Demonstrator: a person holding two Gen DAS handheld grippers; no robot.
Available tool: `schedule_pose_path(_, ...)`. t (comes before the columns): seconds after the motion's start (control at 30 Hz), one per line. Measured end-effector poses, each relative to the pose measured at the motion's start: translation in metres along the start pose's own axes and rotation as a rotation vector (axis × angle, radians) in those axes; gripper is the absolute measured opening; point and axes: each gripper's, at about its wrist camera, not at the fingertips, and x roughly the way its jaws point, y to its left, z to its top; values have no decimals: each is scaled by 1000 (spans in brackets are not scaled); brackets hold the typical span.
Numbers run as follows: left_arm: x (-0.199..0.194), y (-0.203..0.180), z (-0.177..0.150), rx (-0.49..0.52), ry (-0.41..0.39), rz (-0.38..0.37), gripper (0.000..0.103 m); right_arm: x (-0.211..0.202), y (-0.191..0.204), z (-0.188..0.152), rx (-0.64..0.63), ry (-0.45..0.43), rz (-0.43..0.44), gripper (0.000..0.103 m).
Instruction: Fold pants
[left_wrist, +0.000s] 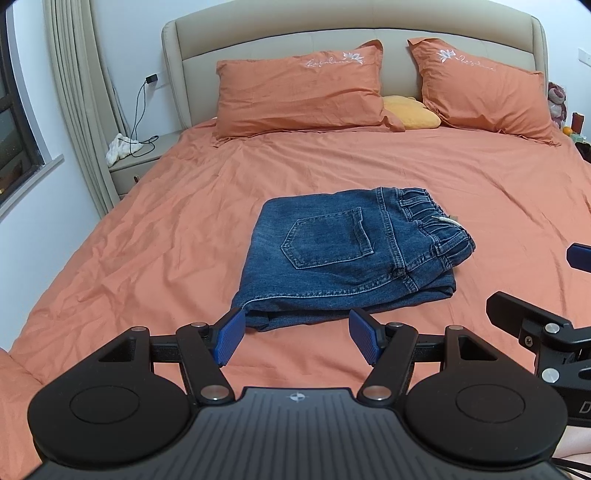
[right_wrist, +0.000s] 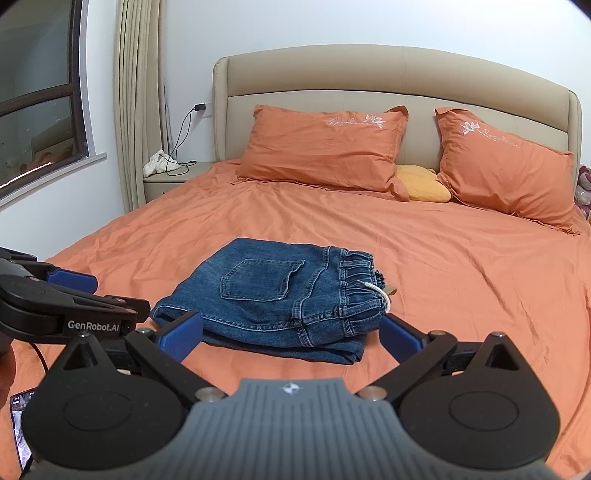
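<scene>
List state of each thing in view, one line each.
jeans: folded into a compact stack, back pocket up, lying on the bed, not held
left gripper: jaws open, empty, just short of the jeans
right gripper: jaws open wide, empty, near edge of the jeans between them
drawstring: loose, hanging out of the waistband
charger: plugged into the wall, cable trailing to the nightstand

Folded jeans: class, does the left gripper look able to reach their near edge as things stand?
Probably yes. The left gripper is open, pointing at the near edge of the folded jeans, with only bare orange sheet between them.
</scene>
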Motion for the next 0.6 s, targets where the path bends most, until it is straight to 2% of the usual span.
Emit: schedule_pose_path(0.6, -1, 1, 1, 13, -8, -7, 76, -2, 0, 1, -5, 0, 4, 97)
